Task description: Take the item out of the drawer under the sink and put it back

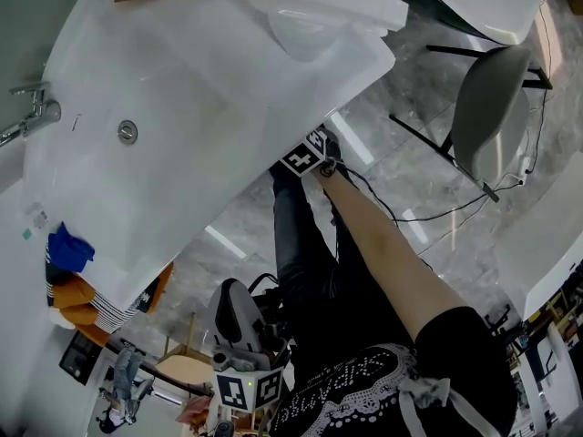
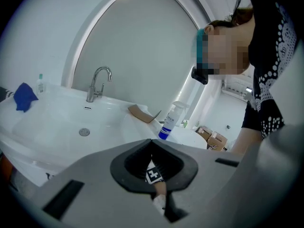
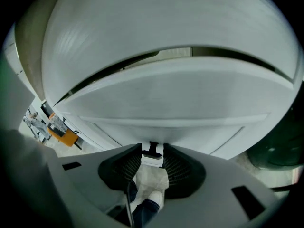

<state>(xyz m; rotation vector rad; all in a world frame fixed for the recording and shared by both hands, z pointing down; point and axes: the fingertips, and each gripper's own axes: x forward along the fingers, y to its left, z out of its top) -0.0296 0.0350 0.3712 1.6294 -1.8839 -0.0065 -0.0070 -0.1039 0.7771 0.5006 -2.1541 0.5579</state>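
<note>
The white drawer front (image 3: 180,127) under the sink (image 1: 182,107) looks closed, and no item from inside it shows. Its small black handle (image 3: 153,150) sits in the gap of my right gripper (image 3: 153,148), whose jaws stand open on either side of it. In the head view the right gripper (image 1: 310,153) reaches under the sink's front edge at the end of a bare arm. My left gripper (image 1: 239,335) hangs low and back from the sink. In its own view the left gripper (image 2: 153,160) is open with nothing between its jaws.
On the sink top stand a faucet (image 2: 97,82), a spray bottle (image 2: 172,120), a cardboard piece (image 2: 142,113) and a blue cloth (image 2: 23,96). A grey chair (image 1: 487,107) stands on the tiled floor to the right. An orange object (image 3: 66,137) sits left of the cabinet.
</note>
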